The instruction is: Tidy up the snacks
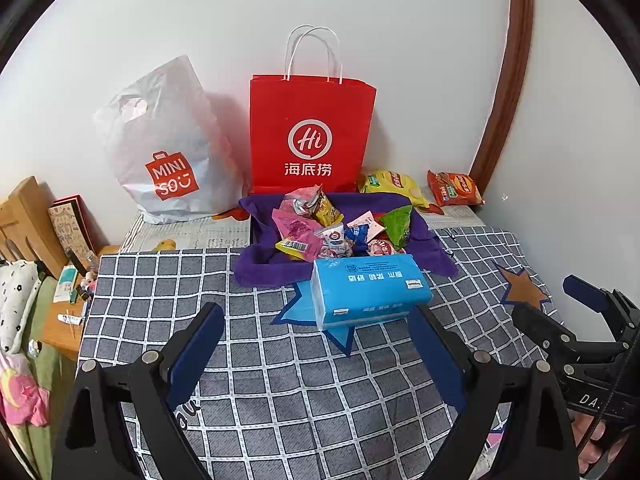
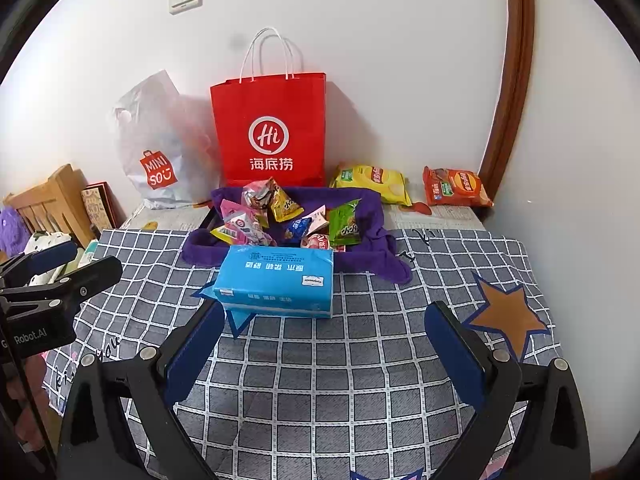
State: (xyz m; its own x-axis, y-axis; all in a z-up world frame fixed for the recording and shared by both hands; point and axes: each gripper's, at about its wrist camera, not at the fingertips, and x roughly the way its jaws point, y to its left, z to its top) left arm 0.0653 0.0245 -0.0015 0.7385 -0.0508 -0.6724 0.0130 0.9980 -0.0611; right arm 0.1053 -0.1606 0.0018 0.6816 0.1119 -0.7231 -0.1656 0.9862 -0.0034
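Several small snack packets (image 1: pixel 320 224) (image 2: pixel 280 216) lie heaped on a purple cloth (image 1: pixel 264 264) (image 2: pixel 372 248). A yellow chip bag (image 1: pixel 392 186) (image 2: pixel 372 182) and an orange chip bag (image 1: pixel 454 188) (image 2: pixel 454 187) lie by the wall. A blue tissue pack (image 1: pixel 368 290) (image 2: pixel 276 280) lies in front of the cloth. My left gripper (image 1: pixel 316 344) (image 2: pixel 76 260) is open and empty, just short of the tissue pack. My right gripper (image 2: pixel 324 344) (image 1: pixel 560 300) is open and empty, to the right of the pack.
A red paper bag (image 1: pixel 310 136) (image 2: pixel 270 132) and a white plastic Miniso bag (image 1: pixel 168 148) (image 2: pixel 156 152) stand against the wall. A grey checked cloth (image 1: pixel 280 380) (image 2: pixel 340 380) covers the surface. A wooden headboard (image 1: pixel 24 220) and clutter sit at left.
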